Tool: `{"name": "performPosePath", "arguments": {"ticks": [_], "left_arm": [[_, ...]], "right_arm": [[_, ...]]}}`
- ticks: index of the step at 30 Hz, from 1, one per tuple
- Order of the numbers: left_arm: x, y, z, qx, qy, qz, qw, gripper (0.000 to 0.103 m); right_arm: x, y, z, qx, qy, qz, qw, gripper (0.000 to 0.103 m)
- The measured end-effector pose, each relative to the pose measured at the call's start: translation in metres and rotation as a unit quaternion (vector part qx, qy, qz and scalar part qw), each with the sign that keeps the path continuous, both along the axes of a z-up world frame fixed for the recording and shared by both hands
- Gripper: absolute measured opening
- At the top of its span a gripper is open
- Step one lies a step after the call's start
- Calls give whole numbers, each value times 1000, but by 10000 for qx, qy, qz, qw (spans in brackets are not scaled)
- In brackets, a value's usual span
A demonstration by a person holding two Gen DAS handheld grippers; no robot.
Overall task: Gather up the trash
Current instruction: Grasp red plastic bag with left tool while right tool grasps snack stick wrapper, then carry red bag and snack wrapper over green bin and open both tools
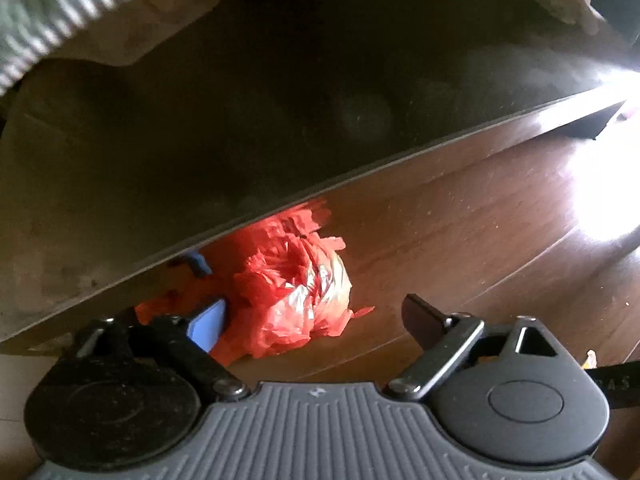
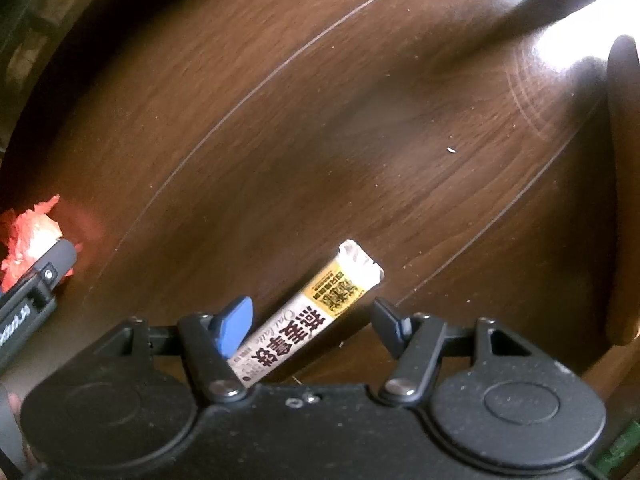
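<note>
A crumpled red plastic bag (image 1: 298, 292) lies on the dark wood floor (image 1: 460, 216), partly under the edge of a dark board. My left gripper (image 1: 316, 320) is open, its fingers on either side of the bag, close to it. In the right wrist view a white and yellow stick sachet (image 2: 316, 312) with printed characters lies on the floor between the fingers of my right gripper (image 2: 312, 324), which is open; its blue left pad (image 2: 234, 326) is close to the sachet. The red bag (image 2: 28, 240) and part of the left gripper show at that view's left edge.
A large dark board (image 1: 240, 128) slants over the floor above the red bag. Striped fabric (image 1: 52, 12) hangs at the top left. A dark rounded object (image 2: 624, 184) stands at the right of the right wrist view. Bright glare lies on the floor at the right.
</note>
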State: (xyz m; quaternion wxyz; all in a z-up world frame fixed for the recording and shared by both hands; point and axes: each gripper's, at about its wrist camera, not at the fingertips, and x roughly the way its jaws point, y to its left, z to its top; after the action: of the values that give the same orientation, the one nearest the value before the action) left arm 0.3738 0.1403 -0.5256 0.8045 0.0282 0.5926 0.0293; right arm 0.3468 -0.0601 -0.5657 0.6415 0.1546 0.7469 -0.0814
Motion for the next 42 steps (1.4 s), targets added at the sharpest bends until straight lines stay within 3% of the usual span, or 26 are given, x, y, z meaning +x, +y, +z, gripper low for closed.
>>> {"name": "performPosePath", "arguments": {"ticks": [2,6,8,10,16,20,26,29,31,38,42], "left_arm": [[2,2,-3,-4,30,59,10000,83],[8,7,-5,-121,130,208,9996,80],[11,9,-7,-107,188,295,9993,64],[13,11,-8,-84,252,316,9991,54],[13,18,-6,-251,337,187,9989,47],[9,21,2,-417,543,275,9973,44],[-2,21,34,-677,868,340,9933,44],[-13,11,59,-588,902,159,9941,44],[-24,3,77,-601,827,66,9947,44],[-58,-32,167,-655,395,-355,9964,44],[-73,-41,224,-860,-114,-259,9959,44]], "right_arm": [[-1,9,-1,-125,-12,46,9999,62],[0,12,3,-407,6,150,9991,35],[0,13,4,-387,-4,285,9988,31],[-1,13,4,-349,-24,409,9986,25],[-4,14,19,-369,-304,1069,9931,19],[-8,16,45,-459,-552,1465,9866,18],[-21,16,106,-535,-1073,2170,9688,18],[-27,8,143,-517,-1331,2248,9639,17],[-33,8,168,-537,-1604,2476,9540,17],[-63,1,277,-509,-2779,3424,8961,17],[-77,-21,332,-383,-3242,3494,8783,17]]}}
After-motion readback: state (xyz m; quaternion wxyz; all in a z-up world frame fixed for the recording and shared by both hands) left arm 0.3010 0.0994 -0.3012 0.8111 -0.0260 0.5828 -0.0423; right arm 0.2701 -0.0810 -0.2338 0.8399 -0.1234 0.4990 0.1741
